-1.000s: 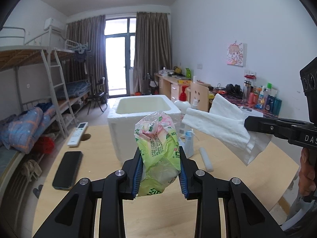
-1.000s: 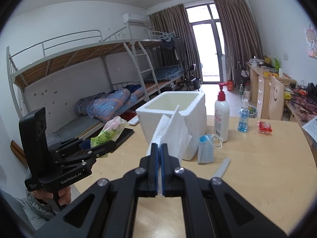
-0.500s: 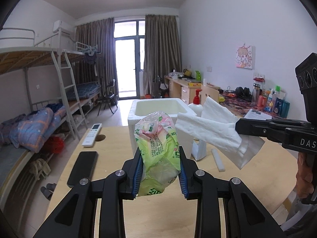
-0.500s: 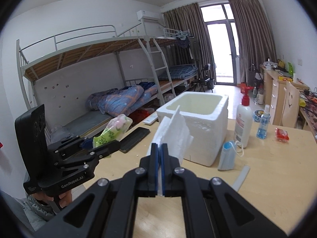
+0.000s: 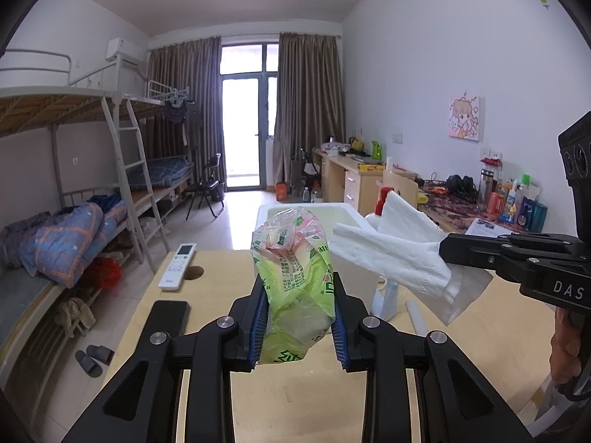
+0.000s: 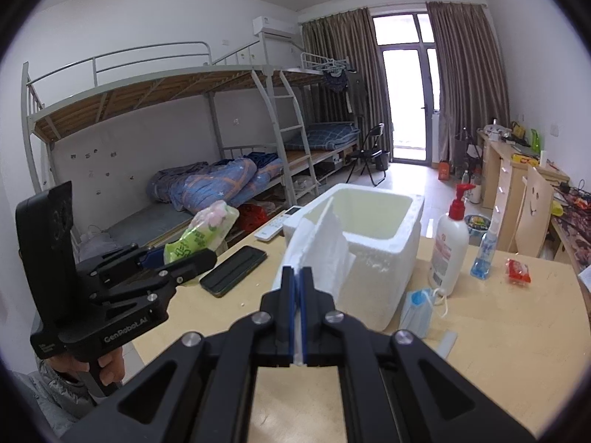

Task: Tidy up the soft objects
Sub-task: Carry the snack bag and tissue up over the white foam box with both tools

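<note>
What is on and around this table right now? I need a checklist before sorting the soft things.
Tissue pack: one, green and pink, held above the table.
Paper towel: one, white, held in the air beside the pack.
Foam box: one, white, open, mid-table.
Face mask: one, blue, lying against the box.
Lotion bottle: one, white with red pump, right of the box.
Spray bottle: one, clear blue, beside the lotion.
Red packet: one, far right.
Phone: one, black, left of the box.
Remote: one, white, table's far edge.
Left gripper: jaws clamping the pack.
Right gripper: jaws shut on the towel.
</note>
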Motion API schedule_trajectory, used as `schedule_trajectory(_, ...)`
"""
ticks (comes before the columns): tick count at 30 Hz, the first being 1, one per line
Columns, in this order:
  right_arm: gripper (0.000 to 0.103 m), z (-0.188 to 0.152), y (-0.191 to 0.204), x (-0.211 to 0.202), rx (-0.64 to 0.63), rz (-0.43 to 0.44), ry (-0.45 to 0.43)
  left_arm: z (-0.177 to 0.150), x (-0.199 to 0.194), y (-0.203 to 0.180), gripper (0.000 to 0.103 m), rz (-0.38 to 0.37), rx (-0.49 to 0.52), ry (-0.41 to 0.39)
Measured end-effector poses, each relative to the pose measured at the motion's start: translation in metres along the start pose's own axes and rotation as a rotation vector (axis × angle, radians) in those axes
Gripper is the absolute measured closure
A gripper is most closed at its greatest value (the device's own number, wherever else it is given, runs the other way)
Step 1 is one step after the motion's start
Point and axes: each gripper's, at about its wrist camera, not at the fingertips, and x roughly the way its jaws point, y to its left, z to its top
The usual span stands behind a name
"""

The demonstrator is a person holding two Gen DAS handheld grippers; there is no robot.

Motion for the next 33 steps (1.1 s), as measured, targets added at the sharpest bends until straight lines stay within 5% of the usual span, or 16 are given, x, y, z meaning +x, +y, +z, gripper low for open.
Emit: schedule_trajectory(33, 0.099, 0.063, -0.024, 0.043, -0.053, -0.059, 0.001, 0.042, 0.052, 0.012, 0.078, -0.027, -0.005, 0.007)
